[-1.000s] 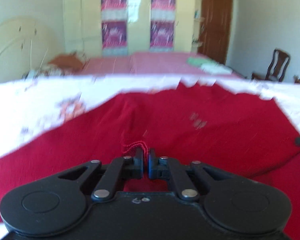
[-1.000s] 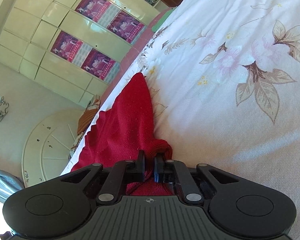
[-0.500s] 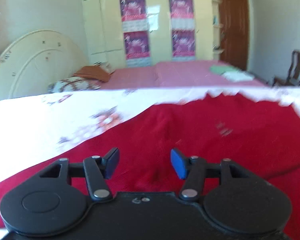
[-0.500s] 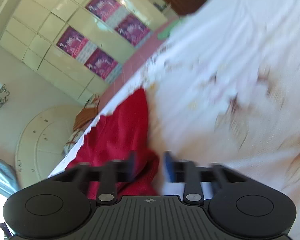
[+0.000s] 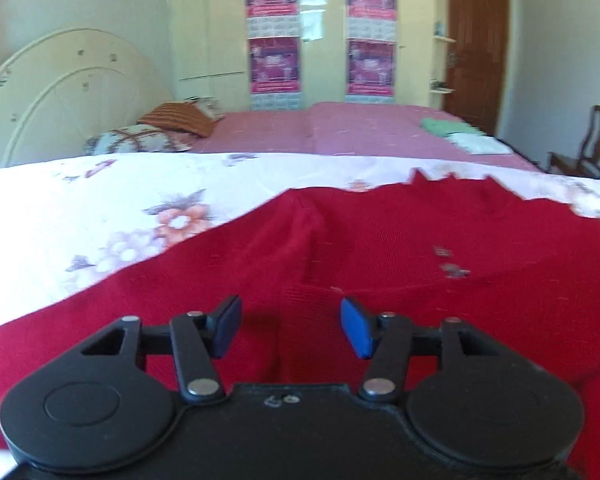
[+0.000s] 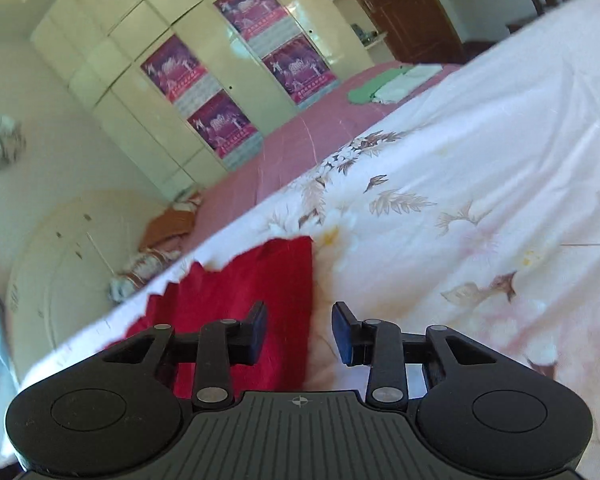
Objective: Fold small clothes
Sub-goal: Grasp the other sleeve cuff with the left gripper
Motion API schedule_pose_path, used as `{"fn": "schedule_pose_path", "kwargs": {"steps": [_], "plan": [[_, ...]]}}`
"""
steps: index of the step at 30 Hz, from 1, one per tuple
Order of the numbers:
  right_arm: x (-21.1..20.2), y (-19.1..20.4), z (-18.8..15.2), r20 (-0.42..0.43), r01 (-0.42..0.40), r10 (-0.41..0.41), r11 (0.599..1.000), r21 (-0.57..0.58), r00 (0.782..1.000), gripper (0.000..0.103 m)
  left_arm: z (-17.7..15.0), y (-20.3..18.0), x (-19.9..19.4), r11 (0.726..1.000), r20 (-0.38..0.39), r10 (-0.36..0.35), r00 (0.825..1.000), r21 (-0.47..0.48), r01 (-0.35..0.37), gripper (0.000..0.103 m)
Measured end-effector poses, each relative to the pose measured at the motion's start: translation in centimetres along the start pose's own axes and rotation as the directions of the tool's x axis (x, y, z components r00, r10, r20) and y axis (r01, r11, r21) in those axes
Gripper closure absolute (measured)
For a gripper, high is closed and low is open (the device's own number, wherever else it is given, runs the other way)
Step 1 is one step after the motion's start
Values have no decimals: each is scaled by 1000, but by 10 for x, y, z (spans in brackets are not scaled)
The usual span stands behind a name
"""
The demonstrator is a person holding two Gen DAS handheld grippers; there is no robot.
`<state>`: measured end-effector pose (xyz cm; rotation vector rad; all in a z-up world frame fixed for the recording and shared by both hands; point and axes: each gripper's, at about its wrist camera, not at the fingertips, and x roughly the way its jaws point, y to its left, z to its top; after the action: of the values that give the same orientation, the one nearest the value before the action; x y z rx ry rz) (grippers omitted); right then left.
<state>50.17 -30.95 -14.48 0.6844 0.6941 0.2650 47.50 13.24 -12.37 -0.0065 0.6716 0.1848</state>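
A red knit garment (image 5: 380, 264) lies spread on the white floral bedsheet (image 5: 100, 200). Its far edge is jagged and a soft ridge runs up its middle. My left gripper (image 5: 290, 326) is open and empty, just above the garment's near part. In the right wrist view the garment (image 6: 260, 280) shows its right edge against the sheet (image 6: 460, 220). My right gripper (image 6: 300, 332) is open and empty above that edge, its left finger over the red cloth and its right finger over the sheet.
Behind this bed is a second bed with a pink cover (image 5: 360, 132), pillows (image 5: 140, 140) and folded green and white cloths (image 5: 456, 132). A cream wardrobe with posters (image 5: 320, 32), a brown door (image 5: 476, 48) and a chair (image 5: 588, 148) stand at the back.
Both grippers were shut on the red garment one second ago. Both have opened and let it go, then lifted away slightly. The garment now lies flat on the sheet.
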Motion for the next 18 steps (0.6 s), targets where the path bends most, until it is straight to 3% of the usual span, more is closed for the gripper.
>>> {"fn": "schedule_pose_path", "kwargs": {"steps": [3, 6, 7, 12, 15, 17, 18], "plan": [[22, -2, 14, -30, -32, 33, 999, 28, 999, 68, 0, 10, 9, 998, -24, -1, 1000, -58, 0, 46], [47, -3, 23, -86, -40, 43, 999, 34, 995, 70, -1, 5, 10, 1000, -15, 18, 1000, -25, -19, 45], [52, -1, 23, -87, -46, 46, 999, 10, 995, 97, -1, 5, 10, 999, -12, 24, 1000, -25, -24, 45], [45, 2, 19, -30, 92, -96, 987, -130, 995, 97, -5, 1, 12, 999, 5, 52, 999, 5, -52, 44], [50, 10, 16, -44, 101, -112, 974, -202, 993, 97, -2, 5, 7, 999, 10, 50, 999, 0, -50, 44], [45, 16, 19, -45, 116, -128, 969, -217, 991, 92, 1, 2, -15, 997, 75, 68, 995, 19, -69, 47], [34, 23, 18, -8, 132, -138, 961, -245, 990, 86, 2, -2, -27, 999, 103, 38, 994, 26, -41, 47]]}}
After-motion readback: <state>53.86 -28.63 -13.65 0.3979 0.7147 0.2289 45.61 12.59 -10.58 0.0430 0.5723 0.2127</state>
